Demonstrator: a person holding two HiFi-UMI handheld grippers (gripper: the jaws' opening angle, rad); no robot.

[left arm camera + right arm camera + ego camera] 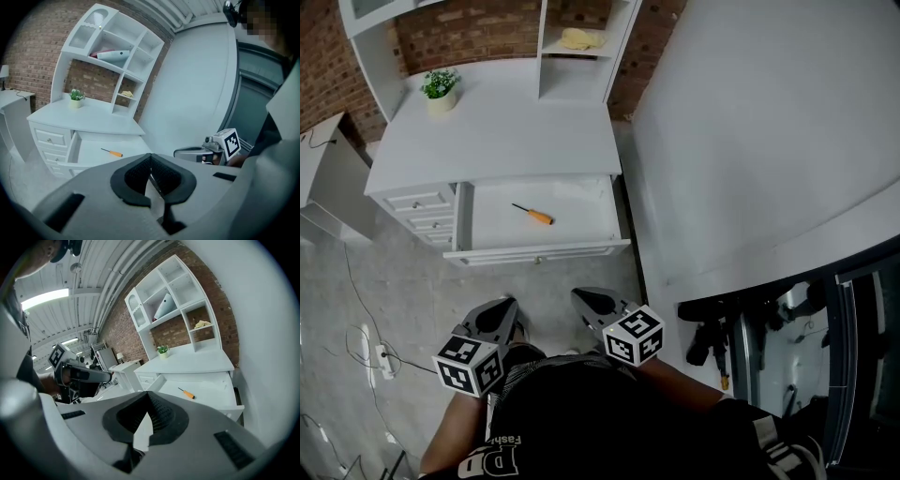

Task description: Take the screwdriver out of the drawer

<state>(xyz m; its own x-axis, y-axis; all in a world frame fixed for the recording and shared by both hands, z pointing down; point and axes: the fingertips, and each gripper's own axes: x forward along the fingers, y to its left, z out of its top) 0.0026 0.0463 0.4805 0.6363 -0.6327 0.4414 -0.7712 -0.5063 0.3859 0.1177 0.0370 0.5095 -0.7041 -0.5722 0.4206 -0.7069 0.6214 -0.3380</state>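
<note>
The left gripper (502,305) and right gripper (586,298) were held closed and empty, well short of the open drawer (534,251) ahead where the screwdriver (533,215) lay, the reach seemingly not yet begun.

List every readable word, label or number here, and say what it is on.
"Fash": print on the person's shirt, cut off at the edge.
Larger letters below it: too cut off to read.
Cubes: square markers only, no words.
Nothing else carries readable text.
</note>
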